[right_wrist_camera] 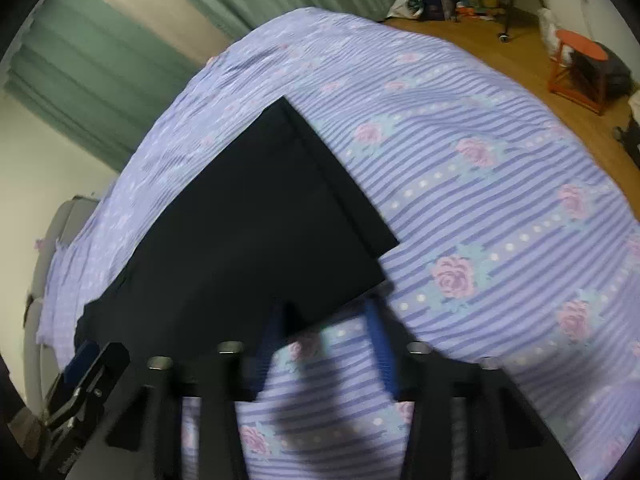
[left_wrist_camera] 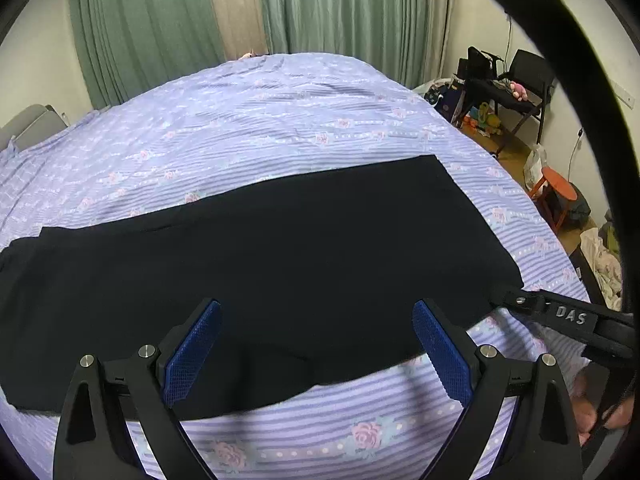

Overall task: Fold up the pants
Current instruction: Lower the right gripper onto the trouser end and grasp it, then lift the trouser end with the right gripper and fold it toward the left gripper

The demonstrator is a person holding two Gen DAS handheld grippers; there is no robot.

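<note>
Black fabric pants [left_wrist_camera: 256, 256] lie flat across the centre of the frame on a lilac striped rose-print bedsheet [left_wrist_camera: 280, 120], spread for folding. The left gripper [left_wrist_camera: 316, 344] angles downward over their near edge, jaws wide apart, empty. The right gripper [right_wrist_camera: 324, 340], low at the right-hand corner, stands partly closed around it; whether it pinches, I cannot tell.

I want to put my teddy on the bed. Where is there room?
The bedspread is bare between the black pants and the green curtains, and past the pants' end toward the orange stool. The near edge is crowded: the left gripper and right gripper sit there.
</note>
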